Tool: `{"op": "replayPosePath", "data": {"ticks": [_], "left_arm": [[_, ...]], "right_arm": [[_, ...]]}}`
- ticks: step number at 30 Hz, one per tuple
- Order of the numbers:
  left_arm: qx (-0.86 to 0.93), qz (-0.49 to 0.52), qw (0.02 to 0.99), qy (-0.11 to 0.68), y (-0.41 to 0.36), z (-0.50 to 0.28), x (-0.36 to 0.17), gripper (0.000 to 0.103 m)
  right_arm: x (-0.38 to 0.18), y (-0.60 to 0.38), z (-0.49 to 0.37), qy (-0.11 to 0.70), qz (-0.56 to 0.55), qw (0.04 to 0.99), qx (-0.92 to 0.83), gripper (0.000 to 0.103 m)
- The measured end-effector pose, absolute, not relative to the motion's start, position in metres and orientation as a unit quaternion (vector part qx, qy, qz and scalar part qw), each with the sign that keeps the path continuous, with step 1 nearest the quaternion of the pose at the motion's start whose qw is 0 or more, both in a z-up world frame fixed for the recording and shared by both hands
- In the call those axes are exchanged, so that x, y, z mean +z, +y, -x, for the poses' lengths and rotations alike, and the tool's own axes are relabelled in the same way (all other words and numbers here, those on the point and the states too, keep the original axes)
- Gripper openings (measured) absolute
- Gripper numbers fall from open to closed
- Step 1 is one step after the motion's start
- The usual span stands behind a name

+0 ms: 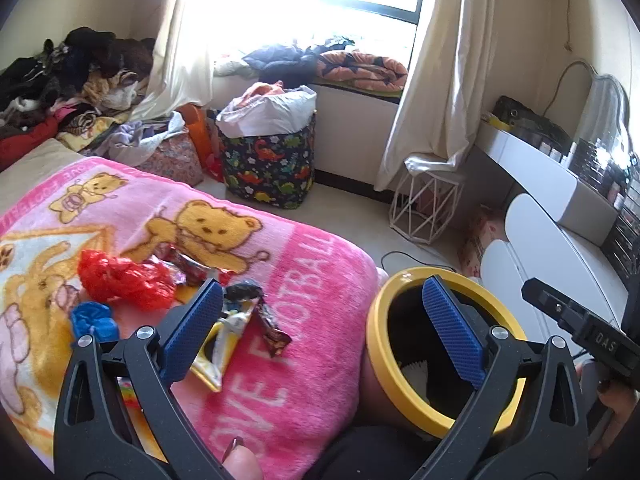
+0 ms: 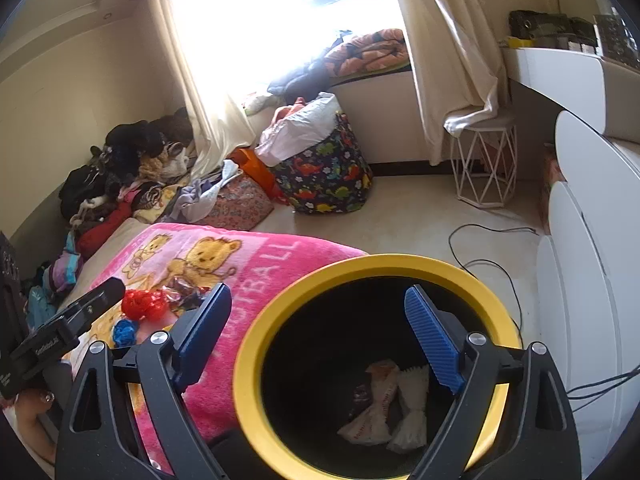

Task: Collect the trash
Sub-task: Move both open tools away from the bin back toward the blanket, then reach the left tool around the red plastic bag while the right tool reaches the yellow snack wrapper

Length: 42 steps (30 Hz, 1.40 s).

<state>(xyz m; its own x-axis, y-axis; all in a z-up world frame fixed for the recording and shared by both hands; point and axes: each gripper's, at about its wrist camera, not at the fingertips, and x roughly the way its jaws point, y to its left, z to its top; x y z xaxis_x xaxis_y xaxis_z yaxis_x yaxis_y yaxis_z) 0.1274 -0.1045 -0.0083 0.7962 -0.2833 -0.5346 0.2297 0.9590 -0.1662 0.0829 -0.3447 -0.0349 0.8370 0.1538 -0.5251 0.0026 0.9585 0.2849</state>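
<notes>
Right tool [image 2: 318,332] gapes empty above wrappers [image 2: 384,408] in bin [image 2: 256,344].

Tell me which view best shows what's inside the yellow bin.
The right wrist view: it looks straight into the bin, showing pale wrappers at its bottom. The left wrist view catches the rim and only a white scrap inside.

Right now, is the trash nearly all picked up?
Not yet. Two pale wrappers already lie in the yellow-rimmed bin. Both tongs, left and right, are open and hold nothing. Left on the pink blanket: a red bag, a blue scrap and several snack wrappers.
</notes>
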Motion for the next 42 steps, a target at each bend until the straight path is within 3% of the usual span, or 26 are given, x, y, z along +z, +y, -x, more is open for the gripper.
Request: {"op": "replayPosePath", "data": {"ticks": [23,42], "left_arm": [[-0.037,0.100,0.960,0.259,-0.004,-0.138,0.001,0.092],[0.053,0.139,0.945,0.293,0.093,-0.157,-0.028,0.092]], "right_arm": [[-0.031,-0.237,-0.111,0.298,-0.072,0.943,0.127,0.090],[-0.078,-0.134,-0.149,0.364,-0.022,0.911,0.194,0.090]]}}
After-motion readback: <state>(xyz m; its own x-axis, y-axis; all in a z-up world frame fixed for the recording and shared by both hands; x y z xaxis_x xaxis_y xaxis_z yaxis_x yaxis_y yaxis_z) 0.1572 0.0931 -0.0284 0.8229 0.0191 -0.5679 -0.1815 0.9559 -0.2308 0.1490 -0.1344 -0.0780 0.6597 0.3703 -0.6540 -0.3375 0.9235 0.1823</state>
